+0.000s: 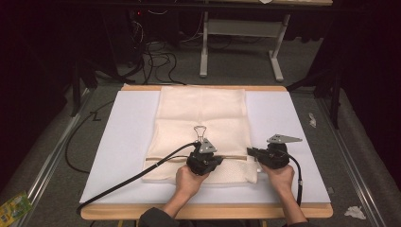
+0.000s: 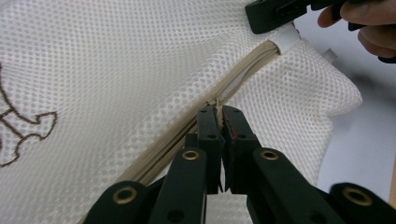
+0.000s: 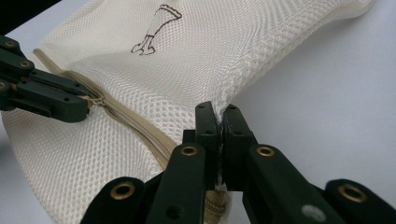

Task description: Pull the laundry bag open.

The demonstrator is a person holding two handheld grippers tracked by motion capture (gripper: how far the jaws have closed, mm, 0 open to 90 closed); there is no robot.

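A cream mesh laundry bag [image 1: 203,113] lies flat on a white board [image 1: 127,137]. A beige zipper [image 2: 247,74] runs across the bag near its front end. My left gripper [image 2: 218,111] is shut on the zipper pull [image 2: 215,100], partway along the zipper. In the high view the left gripper [image 1: 220,159] points right, toward the right gripper [image 1: 250,152]. My right gripper [image 3: 218,109] is shut on the bag's mesh edge [image 3: 233,88], at the zipper's right end. From the right gripper view, the left gripper [image 3: 84,109] pinches the pull [image 3: 95,100] on the zipper [image 3: 135,126].
The board rests on a wooden table whose front edge [image 1: 203,211] lies near the person. A small wire loop [image 1: 201,132] lies on the bag beyond the left gripper. Cables [image 1: 156,61] and a desk frame [image 1: 241,47] stand on the floor behind. Scraps [image 1: 354,213] lie on the floor.
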